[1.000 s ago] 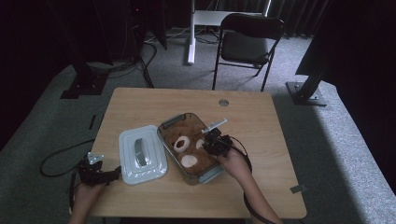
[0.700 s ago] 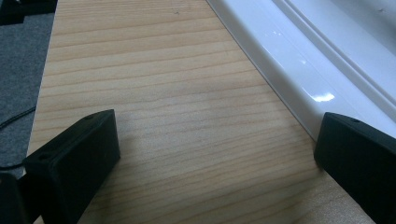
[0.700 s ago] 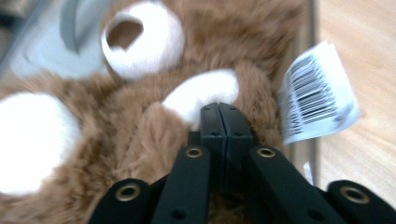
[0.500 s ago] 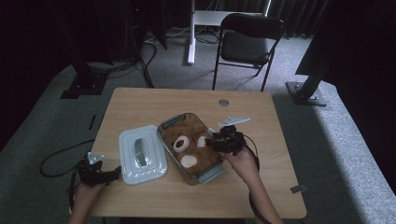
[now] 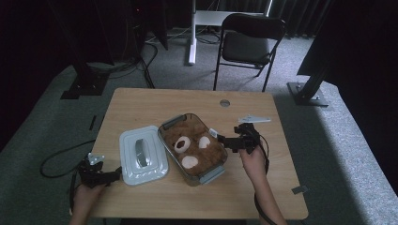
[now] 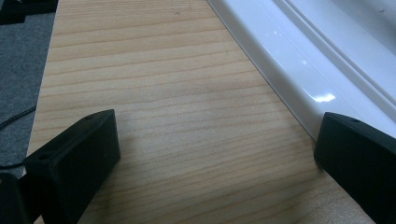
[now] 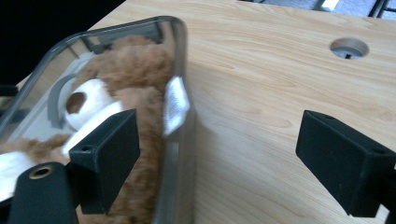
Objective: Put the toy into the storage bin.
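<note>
Brown plush toy (image 5: 190, 149) lay inside the clear container (image 5: 213, 173) on the tabletop (image 5: 263, 187); my right hand-held gripper (image 5: 224, 139), its jaws having just been opening, stood wide and empty beside it. Left to do: the white lid (image 5: 142, 154), off beside the container, with my left hand-held gripper (image 5: 115, 174) spread wide at its edge.

**Three cameras, one counter**

My high view sits above my side, facing forward and down over the whole counter (image 5: 141, 103) from far off. The left gripper view skims the wood very close, looking along the lid (image 6: 299, 70) edge. The right gripper view, equally close, faces the box (image 7: 180, 70). Each shares its thing with the high view: lid (image 5: 143, 152), box (image 5: 192, 145).
</note>
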The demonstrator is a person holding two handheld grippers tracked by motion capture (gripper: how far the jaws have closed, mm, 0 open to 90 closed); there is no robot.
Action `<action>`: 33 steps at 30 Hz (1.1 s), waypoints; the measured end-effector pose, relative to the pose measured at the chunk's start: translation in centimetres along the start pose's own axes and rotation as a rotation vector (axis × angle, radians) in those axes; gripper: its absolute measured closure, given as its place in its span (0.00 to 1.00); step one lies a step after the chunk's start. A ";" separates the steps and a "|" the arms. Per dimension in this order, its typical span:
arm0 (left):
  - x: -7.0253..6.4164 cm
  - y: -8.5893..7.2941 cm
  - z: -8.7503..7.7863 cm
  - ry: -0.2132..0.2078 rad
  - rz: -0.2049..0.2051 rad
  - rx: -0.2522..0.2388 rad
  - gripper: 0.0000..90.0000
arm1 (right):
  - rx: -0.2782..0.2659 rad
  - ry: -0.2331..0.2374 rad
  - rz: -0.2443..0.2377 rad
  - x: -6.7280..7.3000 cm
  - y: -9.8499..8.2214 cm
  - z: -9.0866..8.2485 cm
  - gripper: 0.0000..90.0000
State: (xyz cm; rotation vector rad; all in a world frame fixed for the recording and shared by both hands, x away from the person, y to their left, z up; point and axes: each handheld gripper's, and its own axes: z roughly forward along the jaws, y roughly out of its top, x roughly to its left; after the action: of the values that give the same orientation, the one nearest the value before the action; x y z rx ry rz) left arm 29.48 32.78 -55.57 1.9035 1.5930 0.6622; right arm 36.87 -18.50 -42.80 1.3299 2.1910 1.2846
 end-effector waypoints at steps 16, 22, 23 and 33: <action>-0.4 0.9 -1.1 -0.014 -0.031 -0.016 0.01 | 0.072 -0.195 0.057 -4.0 -3.7 1.6 0.13; -1.5 2.0 -2.0 -0.065 -0.057 0.041 0.01 | 0.088 -0.187 0.065 -4.5 -4.8 2.3 0.12; -1.8 2.1 -2.1 -0.089 -0.038 0.040 0.01 | 0.084 -0.190 0.077 -4.6 -4.9 2.4 0.12; -4.3 2.7 -1.8 -0.126 0.026 0.057 0.01 | 0.104 -0.194 0.090 -5.1 -5.9 2.9 0.12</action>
State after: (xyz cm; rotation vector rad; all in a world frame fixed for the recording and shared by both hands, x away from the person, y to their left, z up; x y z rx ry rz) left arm 29.43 28.35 -52.47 1.9689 1.5255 0.5021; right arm 38.04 -22.20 -50.23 1.5393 2.1102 1.0348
